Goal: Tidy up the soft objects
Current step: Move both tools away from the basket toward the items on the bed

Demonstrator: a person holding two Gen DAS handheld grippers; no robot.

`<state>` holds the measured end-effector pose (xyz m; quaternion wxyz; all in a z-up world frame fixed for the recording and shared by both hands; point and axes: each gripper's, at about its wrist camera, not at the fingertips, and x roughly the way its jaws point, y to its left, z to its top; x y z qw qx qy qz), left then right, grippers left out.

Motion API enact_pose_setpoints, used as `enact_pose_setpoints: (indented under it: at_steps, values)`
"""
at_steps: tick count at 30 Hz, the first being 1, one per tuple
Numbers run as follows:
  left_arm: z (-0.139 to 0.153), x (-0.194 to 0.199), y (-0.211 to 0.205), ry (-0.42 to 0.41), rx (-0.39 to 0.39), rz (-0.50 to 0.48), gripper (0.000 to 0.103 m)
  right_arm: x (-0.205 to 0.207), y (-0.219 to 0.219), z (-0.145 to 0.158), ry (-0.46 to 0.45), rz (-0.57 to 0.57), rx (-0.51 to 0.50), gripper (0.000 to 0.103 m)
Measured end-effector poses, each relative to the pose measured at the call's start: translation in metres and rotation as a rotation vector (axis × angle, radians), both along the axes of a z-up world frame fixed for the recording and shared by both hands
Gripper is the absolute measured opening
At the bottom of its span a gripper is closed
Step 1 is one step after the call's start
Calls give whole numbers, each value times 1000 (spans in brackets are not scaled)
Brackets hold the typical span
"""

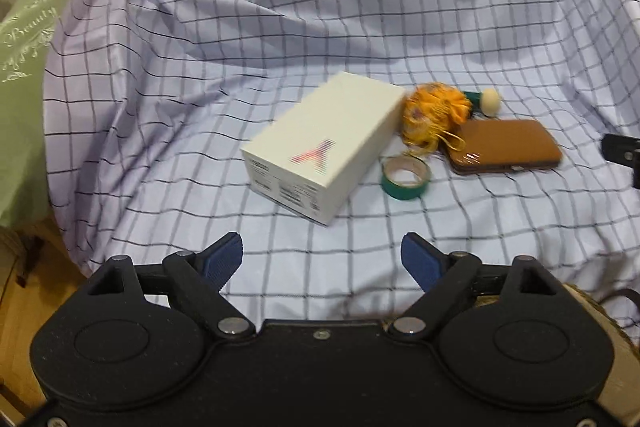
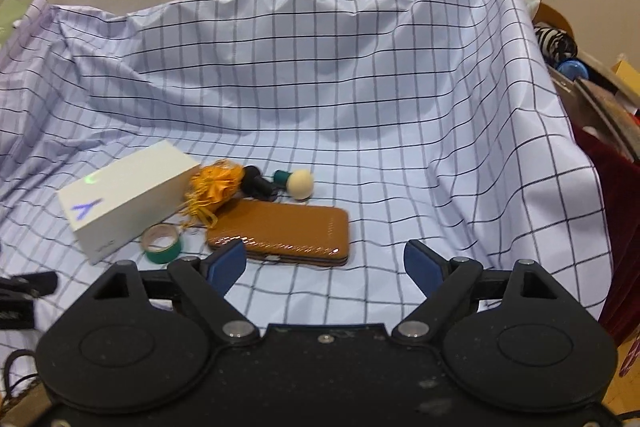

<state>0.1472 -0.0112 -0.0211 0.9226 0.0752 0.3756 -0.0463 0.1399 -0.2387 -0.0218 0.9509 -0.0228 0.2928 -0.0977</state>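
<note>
An orange fabric pouch (image 1: 436, 111) with tassels lies on the checked cloth, between a white box (image 1: 324, 143) and a brown wallet case (image 1: 504, 147). A cream sponge puff with a green handle (image 1: 490, 101) lies behind it. My left gripper (image 1: 322, 259) is open and empty, just short of the box. In the right wrist view the pouch (image 2: 218, 187), puff (image 2: 298, 183), wallet case (image 2: 280, 233) and box (image 2: 128, 199) lie ahead to the left. My right gripper (image 2: 324, 263) is open and empty, its left finger near the wallet case.
A green tape roll (image 1: 406, 177) lies in front of the box, also in the right wrist view (image 2: 162, 245). A small black object (image 2: 256, 181) sits behind the pouch. The checked cloth (image 1: 200, 107) rises in folds at the back. Clutter (image 2: 580, 75) stands at the right; green fabric (image 1: 24, 67) at the left.
</note>
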Motion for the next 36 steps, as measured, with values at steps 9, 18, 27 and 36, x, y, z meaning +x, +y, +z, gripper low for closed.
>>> enact_pose_setpoints:
  at_steps: [9,18,27,36]
  values:
    - [-20,17,11,11,43,64,84,21,-1,-21,62,-49,-73,92]
    - [-39,31,12,64,-10,77,84,38,-6,-40,146,-71,-64,91]
    - [-38,32,14,47,-30,111,84,38,-4,-37,154,-81,-58,91]
    - [-9,10,16,-65,-32,115,84,20,2,-13,61,-78,-70,91]
